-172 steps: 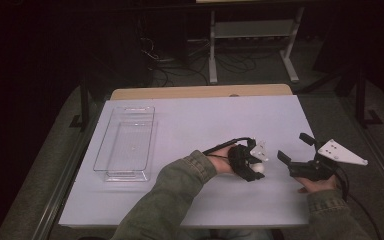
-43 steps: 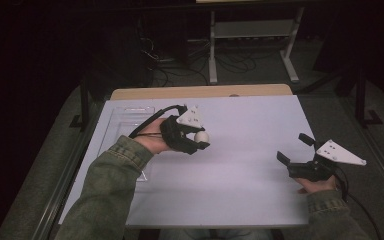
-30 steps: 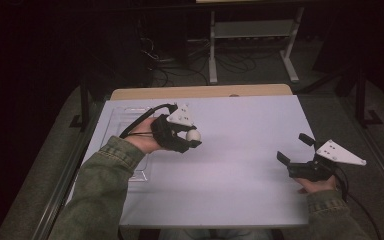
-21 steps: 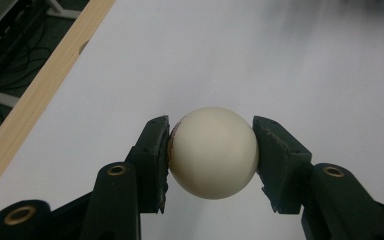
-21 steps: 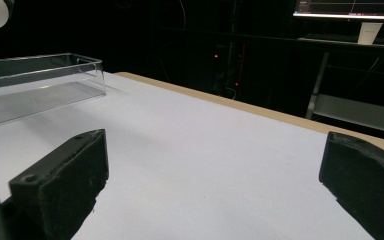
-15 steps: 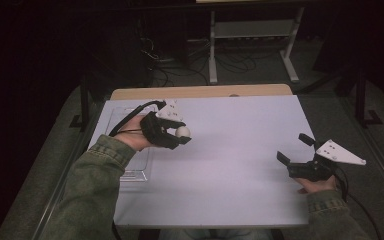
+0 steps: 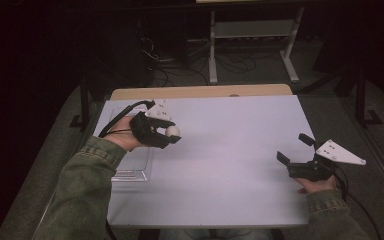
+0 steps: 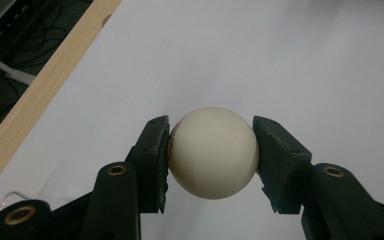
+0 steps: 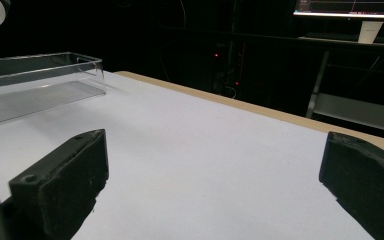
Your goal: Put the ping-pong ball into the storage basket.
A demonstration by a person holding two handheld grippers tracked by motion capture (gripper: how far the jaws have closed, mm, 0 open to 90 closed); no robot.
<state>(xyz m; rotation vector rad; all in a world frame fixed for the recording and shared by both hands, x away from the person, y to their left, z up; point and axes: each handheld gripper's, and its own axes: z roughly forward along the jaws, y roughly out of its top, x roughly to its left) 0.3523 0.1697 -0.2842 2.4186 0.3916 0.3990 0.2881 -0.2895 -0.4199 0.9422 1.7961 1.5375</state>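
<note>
I am holding the ball (image 8: pixel 212 152) pinched in my left gripper (image 7: pixel 166 134), both pads pressing its sides. The left gripper view is giving me what the high view cannot: a brownish smudge on the ball where it meets one pad, and the ball hanging clear above the white table (image 8: pixel 280 60), with the wooden edge (image 8: pixel 45 90) running slantwise beside it. The high view is showing me where I am: the ball (image 7: pixel 172 131) is sitting over the table's left part, just beside the clear tray (image 7: pixel 130 172), whose near end is peeking out under my sleeve. The ball is round, so it has no long axis and points nowhere. My right gripper (image 7: pixel 292 150) is resting near the table's right edge, jaws spread wide with nothing between them; its own view is looking across at the tray (image 9: pixel 40 90).
</note>
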